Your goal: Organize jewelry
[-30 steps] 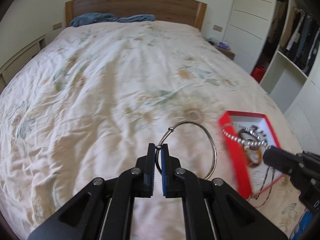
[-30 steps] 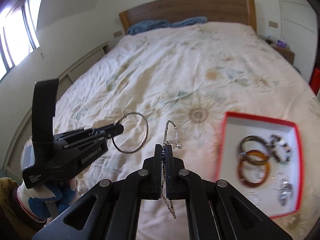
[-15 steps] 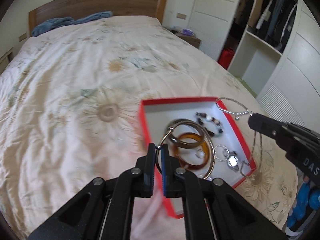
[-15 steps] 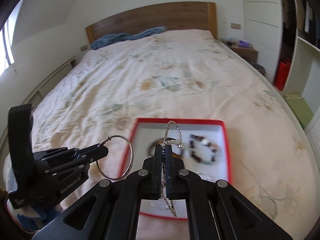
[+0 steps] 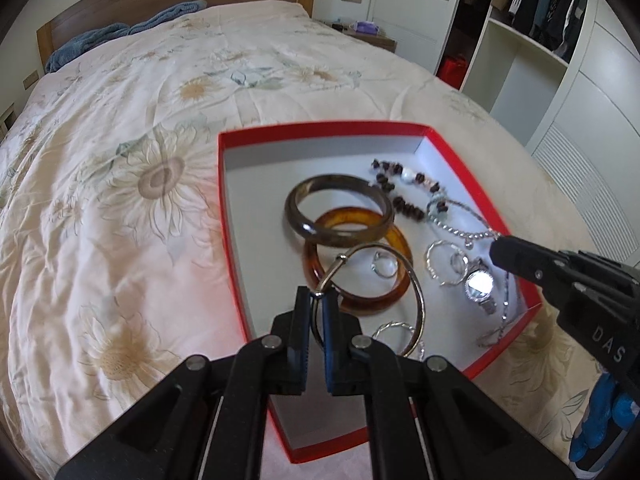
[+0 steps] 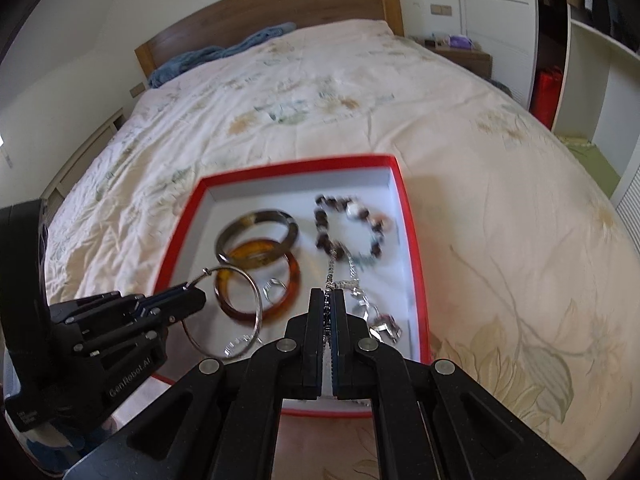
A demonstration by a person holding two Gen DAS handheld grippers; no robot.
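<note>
While both hover over the red box [image 5: 484, 216] on the bed [image 5: 120, 160], left gripper [image 5: 315, 300] pinching a thin silver hoop [image 5: 416, 296], right gripper [image 6: 328, 300] clamped on a silver chain [image 6: 352, 284], bangles just ahead.

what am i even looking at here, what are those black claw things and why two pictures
The black claws are hand-held grippers: a person holds one in each hand, and each carries a wide-angle camera looking along its two fingers. One picture comes from the left gripper, the other from the right gripper; each view also shows the other gripper off to the side.

Below them is a bed with a floral quilt. On it sits a red box with a white inside, holding a grey-brown bangle, an amber bangle, a dark beaded bracelet, silver rings and a small watch.

The left gripper is shut on a thin silver hoop bangle. The right one is shut on a silver chain. Both hang over the box.
</note>
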